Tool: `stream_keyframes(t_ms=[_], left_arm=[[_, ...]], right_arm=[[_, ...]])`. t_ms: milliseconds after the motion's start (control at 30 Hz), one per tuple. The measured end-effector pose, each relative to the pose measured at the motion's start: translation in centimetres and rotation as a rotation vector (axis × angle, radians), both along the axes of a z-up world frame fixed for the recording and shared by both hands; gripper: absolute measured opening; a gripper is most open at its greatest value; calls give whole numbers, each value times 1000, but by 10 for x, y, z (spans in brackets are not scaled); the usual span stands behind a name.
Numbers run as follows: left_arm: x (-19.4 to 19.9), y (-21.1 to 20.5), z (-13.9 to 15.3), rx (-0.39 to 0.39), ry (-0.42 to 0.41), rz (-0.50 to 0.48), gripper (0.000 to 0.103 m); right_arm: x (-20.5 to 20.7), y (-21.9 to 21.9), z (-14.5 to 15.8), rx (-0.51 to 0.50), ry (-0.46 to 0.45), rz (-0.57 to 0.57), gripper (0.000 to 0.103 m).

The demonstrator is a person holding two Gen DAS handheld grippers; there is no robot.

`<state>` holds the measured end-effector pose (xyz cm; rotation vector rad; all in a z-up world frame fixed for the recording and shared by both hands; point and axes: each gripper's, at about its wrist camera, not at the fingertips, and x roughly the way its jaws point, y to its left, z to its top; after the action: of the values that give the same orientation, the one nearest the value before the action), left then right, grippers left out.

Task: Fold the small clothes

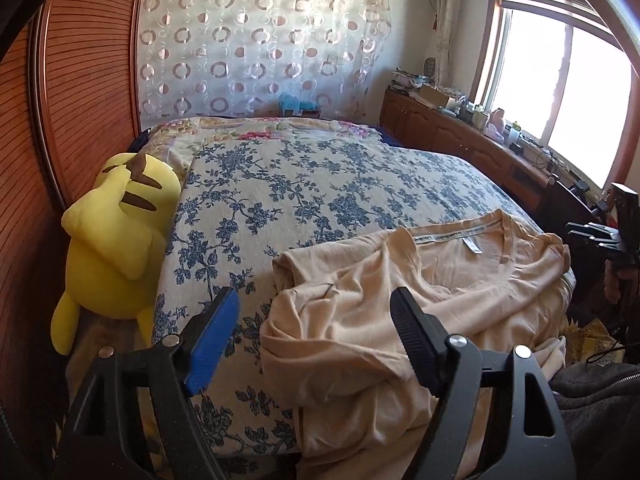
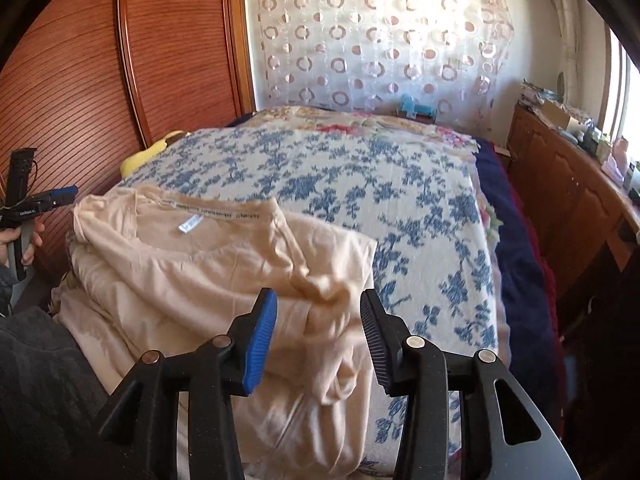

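Lying rumpled at bed's near edge, beige shirt, both hand-held grippers released, holding nothing.

One beige shirt, one yellow plush toy, two tongs, perhaps one floral bedspread.

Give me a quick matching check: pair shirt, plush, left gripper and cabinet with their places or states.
Things:
1. shirt
2. plush
3. left gripper
4. cabinet

Places or states:
A. under the window
B. open, holding nothing
C. crumpled at the bed's near edge
D. between bed and wardrobe

Pairs: 1-C, 2-D, 3-B, 4-A
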<state>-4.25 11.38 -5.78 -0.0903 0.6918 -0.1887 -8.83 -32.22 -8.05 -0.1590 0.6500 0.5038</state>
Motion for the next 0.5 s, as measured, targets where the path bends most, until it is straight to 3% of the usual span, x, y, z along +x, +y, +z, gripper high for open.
stream_keyframes(t_ms=[200,267,500], left_arm=[[20,0,1,20,4,19,79],[25,0,1,30,4,21,79],[42,2,-2,49,25,32,79]], right_arm=[[26,3,10,-14,-28,-32,49],[43,6,6,2,-10,-35,55],[97,23,-24,23,113,-29,56]])
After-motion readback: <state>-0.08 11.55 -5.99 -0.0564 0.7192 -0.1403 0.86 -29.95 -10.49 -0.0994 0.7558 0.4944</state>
